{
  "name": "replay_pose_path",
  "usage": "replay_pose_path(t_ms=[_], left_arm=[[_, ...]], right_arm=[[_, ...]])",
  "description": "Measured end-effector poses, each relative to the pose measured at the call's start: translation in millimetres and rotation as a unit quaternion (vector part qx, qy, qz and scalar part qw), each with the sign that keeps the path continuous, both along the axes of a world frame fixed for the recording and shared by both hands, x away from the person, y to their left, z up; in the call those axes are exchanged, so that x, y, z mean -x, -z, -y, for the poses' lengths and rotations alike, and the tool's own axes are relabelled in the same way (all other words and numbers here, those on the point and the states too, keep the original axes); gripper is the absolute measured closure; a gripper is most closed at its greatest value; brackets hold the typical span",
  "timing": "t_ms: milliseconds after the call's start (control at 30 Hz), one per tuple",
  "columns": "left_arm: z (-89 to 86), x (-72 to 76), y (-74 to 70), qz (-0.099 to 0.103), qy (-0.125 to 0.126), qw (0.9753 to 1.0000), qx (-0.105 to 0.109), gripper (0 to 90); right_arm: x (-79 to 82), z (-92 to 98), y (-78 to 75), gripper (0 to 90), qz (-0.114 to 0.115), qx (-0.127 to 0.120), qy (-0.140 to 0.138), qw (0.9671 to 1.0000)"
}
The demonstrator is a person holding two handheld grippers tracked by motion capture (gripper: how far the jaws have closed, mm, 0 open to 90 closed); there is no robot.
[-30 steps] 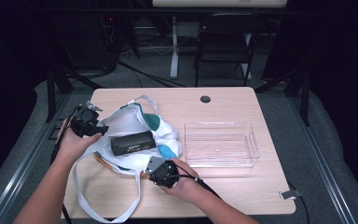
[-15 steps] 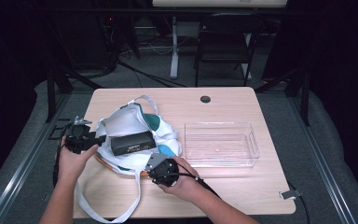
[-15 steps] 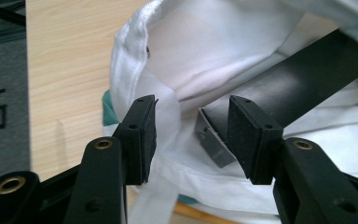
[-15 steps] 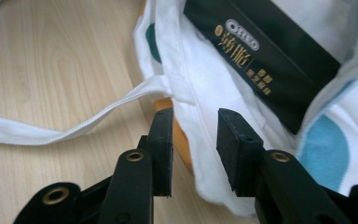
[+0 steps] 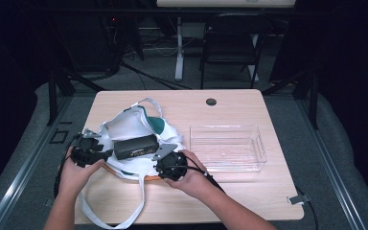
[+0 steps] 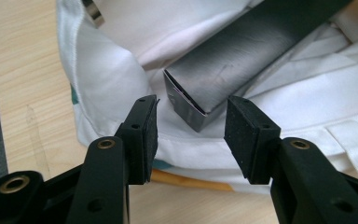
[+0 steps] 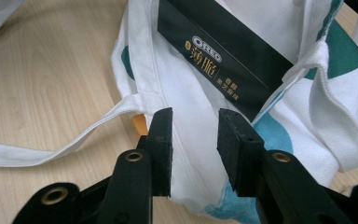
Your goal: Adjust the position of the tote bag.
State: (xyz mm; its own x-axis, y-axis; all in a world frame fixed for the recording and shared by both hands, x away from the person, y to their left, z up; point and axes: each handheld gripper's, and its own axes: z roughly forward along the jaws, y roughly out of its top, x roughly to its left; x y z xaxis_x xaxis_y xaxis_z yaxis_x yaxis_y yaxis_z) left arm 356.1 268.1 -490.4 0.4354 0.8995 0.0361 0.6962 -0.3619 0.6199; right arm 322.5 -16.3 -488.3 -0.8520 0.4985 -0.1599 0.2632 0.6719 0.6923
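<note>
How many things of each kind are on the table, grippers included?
Cloth bags: 1
Black boxes: 1
Clear plastic bins: 1
Grippers: 2, left gripper and right gripper
Total: 5

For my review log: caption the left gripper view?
Open left gripper lined up on box end, over white bag.

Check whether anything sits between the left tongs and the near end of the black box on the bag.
Nothing visible does. The left tongs are open with the black box end lying just ahead of the gap; only the white tote bag cloth lies beneath and beside it.
</note>
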Motion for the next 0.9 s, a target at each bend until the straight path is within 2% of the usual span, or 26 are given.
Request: replay_pose_path(t_ms=[100,167,233,433,700,800,900], left_arm=[[3.2,3.7,2.3,-0.002,0.013,0.9999,-0.010,53.4],[8.3,7.4,5.4,0.000,0.037,0.9991,-0.020,52.5],[14.5,10.3,9.6,-0.004,0.051,0.9980,-0.036,51.5],[25.3,18.3,18.7,-0.009,0.090,0.9949,-0.044,48.9],[33.0,26.9,26.0,0.000,0.112,0.9920,-0.058,46.9],[33.9,28.8,29.9,-0.005,0.121,0.9910,-0.057,47.1],[34.5,30.8,32.8,-0.011,0.126,0.9898,-0.065,47.5]], right_arm=[[-2.0,0.7,-2.1,65.6,-0.001,-0.001,0.004,1.0000],[-3.4,1.6,-3.6,65.3,-0.002,0.000,0.008,1.0000],[-5.1,3.2,-6.7,63.9,-0.003,0.005,0.008,0.9999],[-12.9,7.3,-14.3,60.4,-0.015,-0.015,0.015,0.9997],[-18.8,6.5,-20.7,61.4,-0.017,-0.020,0.018,0.9995],[-21.2,6.5,-23.4,61.0,-0.005,-0.015,0.020,0.9997],[-23.0,5.1,-25.4,58.8,0.006,-0.016,0.020,0.9997]])
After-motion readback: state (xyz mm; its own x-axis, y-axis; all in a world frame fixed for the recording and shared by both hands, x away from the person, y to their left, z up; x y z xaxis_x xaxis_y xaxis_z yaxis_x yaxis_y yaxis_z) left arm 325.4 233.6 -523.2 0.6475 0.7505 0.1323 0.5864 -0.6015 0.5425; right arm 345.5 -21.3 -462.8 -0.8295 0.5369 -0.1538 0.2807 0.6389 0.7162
